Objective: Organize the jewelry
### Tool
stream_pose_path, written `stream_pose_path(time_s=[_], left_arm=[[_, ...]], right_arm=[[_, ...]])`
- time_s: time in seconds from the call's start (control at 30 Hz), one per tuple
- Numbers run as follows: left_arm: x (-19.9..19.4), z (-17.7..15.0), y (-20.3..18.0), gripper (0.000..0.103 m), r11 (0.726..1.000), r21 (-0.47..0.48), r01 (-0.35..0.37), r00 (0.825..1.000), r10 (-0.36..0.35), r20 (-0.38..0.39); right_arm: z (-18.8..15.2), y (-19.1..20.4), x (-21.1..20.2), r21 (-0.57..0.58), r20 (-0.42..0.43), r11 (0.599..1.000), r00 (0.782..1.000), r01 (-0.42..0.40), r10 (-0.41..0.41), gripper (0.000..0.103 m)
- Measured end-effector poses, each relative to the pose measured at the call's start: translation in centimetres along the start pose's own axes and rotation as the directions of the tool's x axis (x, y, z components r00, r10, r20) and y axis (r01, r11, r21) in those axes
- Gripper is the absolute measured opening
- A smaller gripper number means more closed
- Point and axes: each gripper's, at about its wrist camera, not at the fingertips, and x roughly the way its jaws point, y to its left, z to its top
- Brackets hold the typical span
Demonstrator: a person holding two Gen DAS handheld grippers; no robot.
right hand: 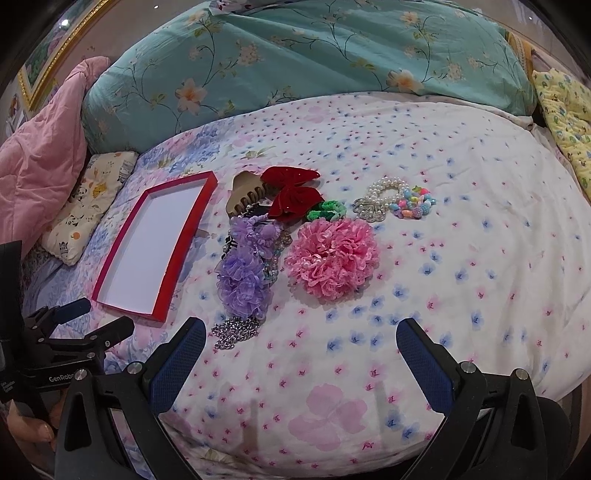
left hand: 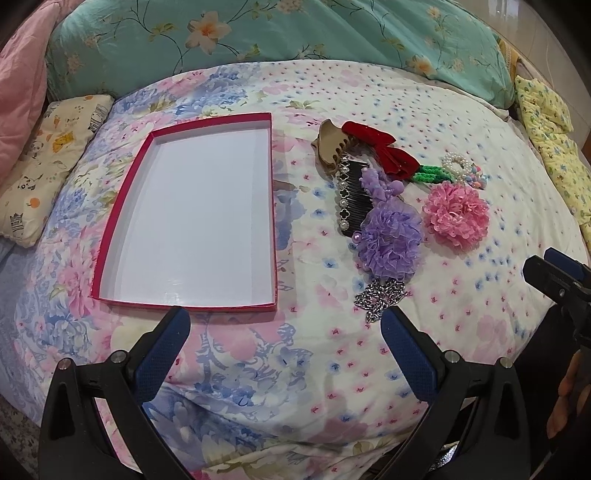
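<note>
An empty red-rimmed box [left hand: 110, 236] [right hand: 173, 273] with a white floor lies on the bed. To its right lie a beige claw clip [left hand: 328, 146] [right hand: 240, 199], red bow [left hand: 384, 147] [right hand: 295, 192], pearl comb [left hand: 349, 195], purple scrunchie [left hand: 391, 240] [right hand: 242, 277], pink scrunchie [left hand: 456, 216] [right hand: 332, 254], silver chain [left hand: 380, 297] [right hand: 234, 332], pearl bracelet [right hand: 384, 195] and coloured bead bracelet [right hand: 417, 205]. My left gripper [left hand: 286, 325] is open, empty, near the box's front edge. My right gripper [right hand: 301, 338] is open, empty, in front of the pink scrunchie.
A floral quilt [right hand: 461, 258] covers the bed. A teal flowered duvet [left hand: 295, 33] is piled at the back, a pink blanket [right hand: 40, 162] and a small cartoon pillow [left hand: 40, 166] at the left, a yellow quilt [left hand: 554, 140] at the right.
</note>
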Motion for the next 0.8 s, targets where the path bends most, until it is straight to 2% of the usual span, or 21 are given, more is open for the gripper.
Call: stream_pose_path(time_s=[0.33, 0.7, 0.8], left_arm=[[1.8, 0.4, -0.8, 0.103, 0.997, -0.021, 0.068, 0.997, -0.069, -0.032], [5.1, 2.2, -3.2, 0.103, 0.985, -0.023, 0.171, 0.984, -0.172, -0.05], [6.0, 2.5, -3.4, 0.103, 0.976, -0.05, 0.213, 0.975, -0.216, -0.058]], right_arm=[[0.4, -2.0, 1.4, 0.046, -0.004, 0.999, 1.0, 0.001, -0.001, 0.103], [1.8, -4.1, 4.1, 0.088, -0.017, 0.996, 1.0, -0.004, 0.006, 0.102], [2.4, -4.3, 5.0, 0.084, -0.026, 0.996, 1.0, -0.006, 0.008, 0.095]])
